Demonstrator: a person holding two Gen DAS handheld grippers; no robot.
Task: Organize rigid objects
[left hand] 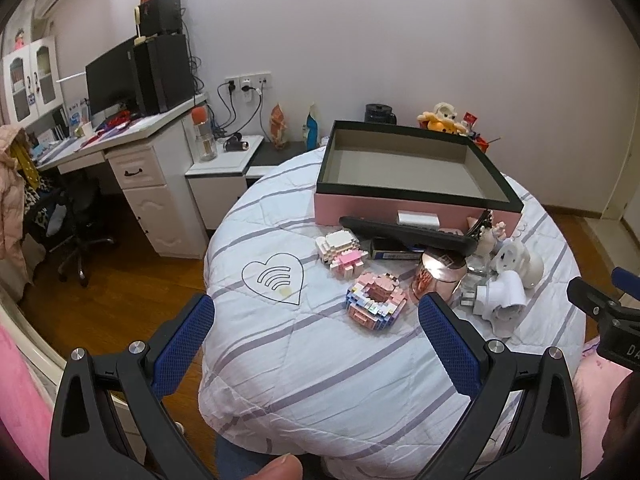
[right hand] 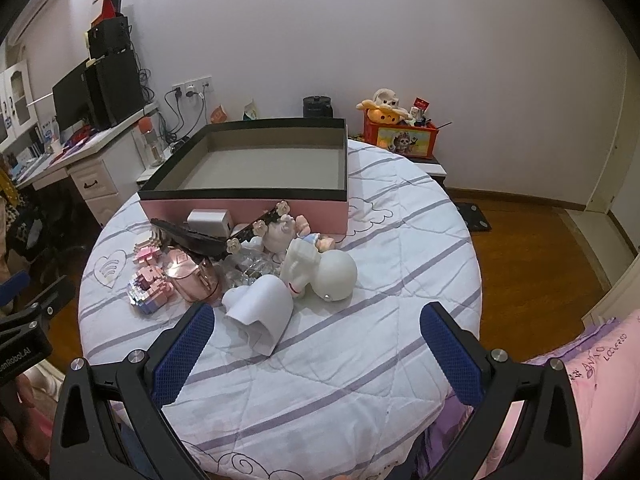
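My right gripper [right hand: 316,332], jaws spread and empty like the left gripper [left hand: 316,324], sits nearest the white plastic adapter [right hand: 258,314], just ahead-left of it near the bed's front edge.

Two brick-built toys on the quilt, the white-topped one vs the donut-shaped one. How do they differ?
The white-topped brick toy is mostly white above with a pink lower part; the donut-shaped brick toy is pink with multicoloured bricks around its side. The white-topped one looks like a solid block, while the donut one is a ring with a hole in the middle. The white-topped one lies nearer the pink box; the donut one lies nearer the left gripper. Both rest on the striped quilt, ungrasped.
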